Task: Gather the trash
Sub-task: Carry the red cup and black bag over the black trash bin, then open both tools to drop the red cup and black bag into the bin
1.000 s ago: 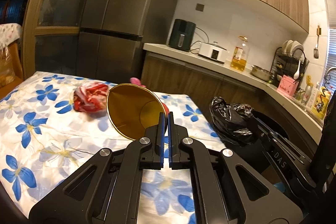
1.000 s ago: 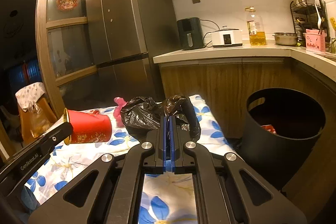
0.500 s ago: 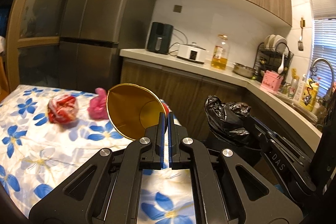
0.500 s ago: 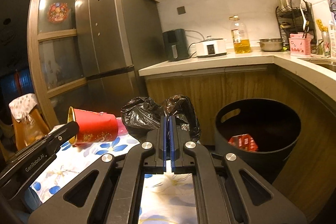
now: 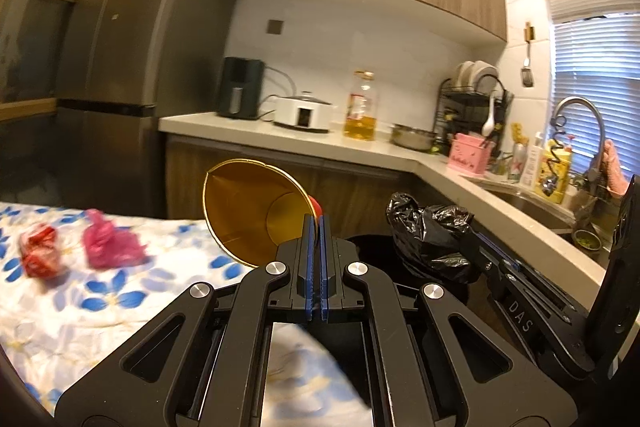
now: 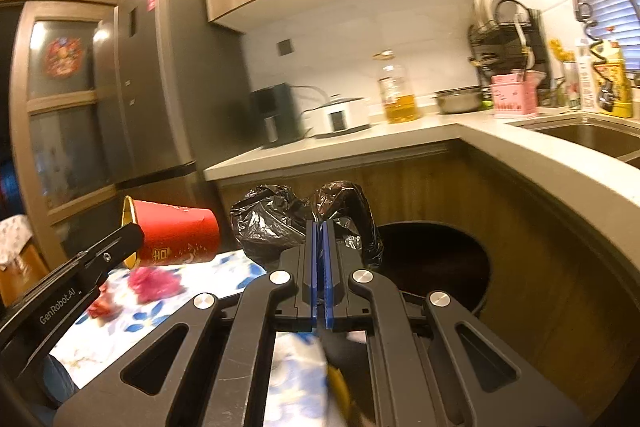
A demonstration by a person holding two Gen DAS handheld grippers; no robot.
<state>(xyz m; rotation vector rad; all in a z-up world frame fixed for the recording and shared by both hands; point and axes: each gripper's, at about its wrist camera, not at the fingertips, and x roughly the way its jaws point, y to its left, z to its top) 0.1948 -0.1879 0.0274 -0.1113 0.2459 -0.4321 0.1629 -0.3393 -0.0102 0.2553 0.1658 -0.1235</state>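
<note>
**Lettering on the grippers and the cup**

"DAS" is showing in white on the black arm of the right gripper (image 5: 468,243), seen from the left wrist view. "GenRobot.AI" is running along the left gripper (image 6: 132,235) in the right wrist view. The red paper cup (image 6: 176,237) is carrying gold characters, only "HO" legible.

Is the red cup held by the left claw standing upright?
No: in the right wrist view the red cup lies sideways in the left claw, its gold rim facing left.

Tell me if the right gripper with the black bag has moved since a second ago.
Yes. The right gripper, shut on the black bag, has swung right toward the black bin, now closer in view.
</note>
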